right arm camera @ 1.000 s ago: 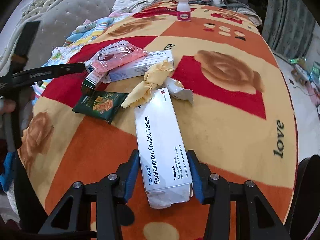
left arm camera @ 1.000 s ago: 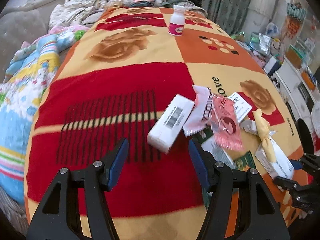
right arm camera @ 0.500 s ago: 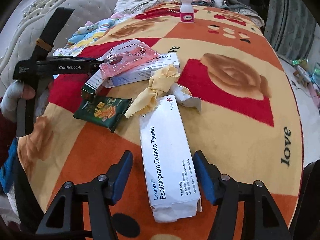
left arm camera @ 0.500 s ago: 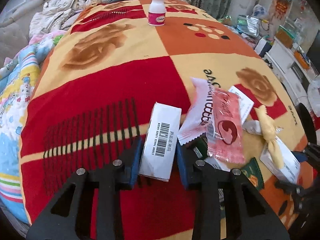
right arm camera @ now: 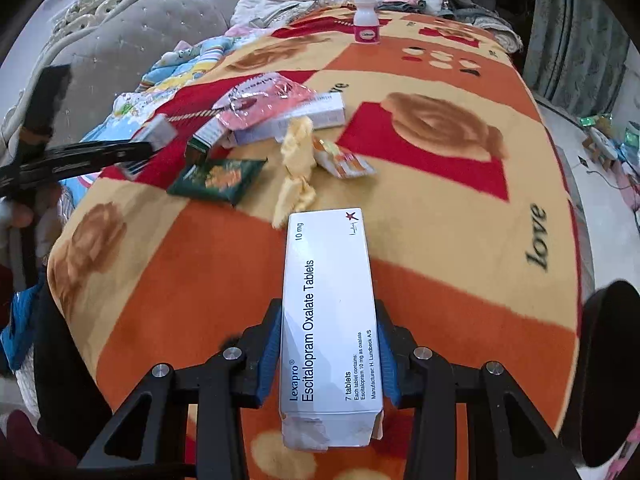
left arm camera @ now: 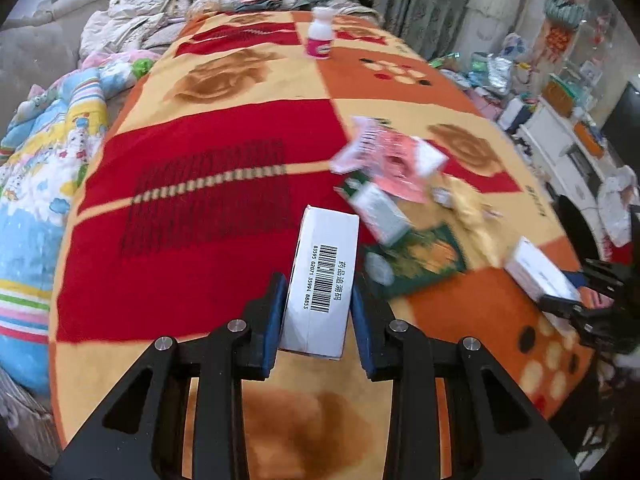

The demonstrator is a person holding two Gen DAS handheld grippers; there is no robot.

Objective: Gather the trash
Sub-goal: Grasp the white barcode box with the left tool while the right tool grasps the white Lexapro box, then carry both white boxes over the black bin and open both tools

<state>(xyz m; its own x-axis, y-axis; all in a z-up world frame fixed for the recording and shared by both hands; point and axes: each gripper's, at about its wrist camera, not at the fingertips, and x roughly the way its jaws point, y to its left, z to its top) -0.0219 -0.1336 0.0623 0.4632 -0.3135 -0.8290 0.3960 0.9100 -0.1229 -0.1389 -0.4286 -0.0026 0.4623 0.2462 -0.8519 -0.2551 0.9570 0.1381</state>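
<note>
Both tools clamped lengthwise for carry-off: left gripper (left arm camera: 318, 312) pinches barcode carton (left arm camera: 324, 280), right gripper (right arm camera: 328, 354) pinches Lexapro box (right arm camera: 328, 320); remaining wrappers (right arm camera: 260, 104) lie ahead.

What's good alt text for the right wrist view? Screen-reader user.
The right gripper is shut on a white Lexapro tablet box above an orange, red and yellow blanket. Beyond lie a yellow cloth, a dark green packet, a pink wrapper and a small white bottle.
</note>
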